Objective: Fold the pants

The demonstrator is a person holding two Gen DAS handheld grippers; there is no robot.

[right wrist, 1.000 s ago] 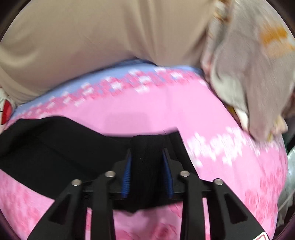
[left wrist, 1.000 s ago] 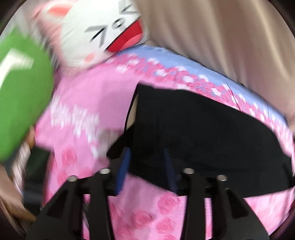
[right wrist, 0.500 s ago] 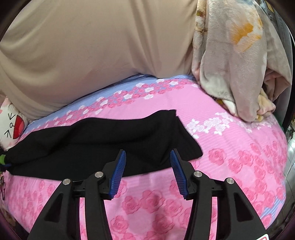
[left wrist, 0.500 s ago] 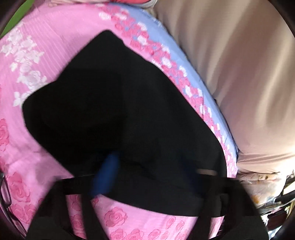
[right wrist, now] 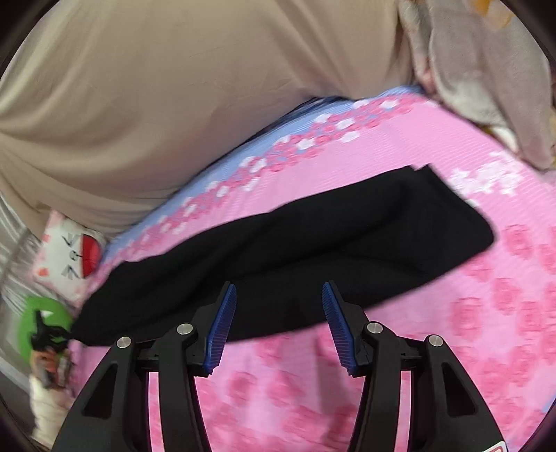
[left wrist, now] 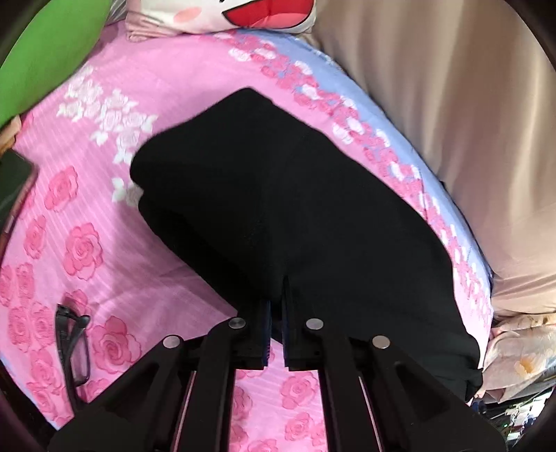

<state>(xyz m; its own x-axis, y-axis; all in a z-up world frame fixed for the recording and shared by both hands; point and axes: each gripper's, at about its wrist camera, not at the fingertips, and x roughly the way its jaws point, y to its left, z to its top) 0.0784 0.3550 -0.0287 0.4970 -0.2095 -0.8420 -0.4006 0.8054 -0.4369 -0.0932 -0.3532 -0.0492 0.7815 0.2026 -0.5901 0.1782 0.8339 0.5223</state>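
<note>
The black pants lie folded into a long strip across the pink rose bedsheet. My left gripper is shut at the near edge of the strip, close to one end, with black cloth caught between its fingertips. In the right wrist view the pants run from lower left to upper right. My right gripper hovers over their near edge, open, with its blue pads apart and nothing pressed between them.
A pair of dark glasses lies on the sheet at the left. A green pillow and a white cartoon cushion sit at the head end. A beige curtain hangs behind the bed, and a flowered blanket is bunched at the right.
My right gripper let go of the bunched cloth, opened and drew back along the strip. My left gripper went from open to shut on the pants' edge and tipped downward.
</note>
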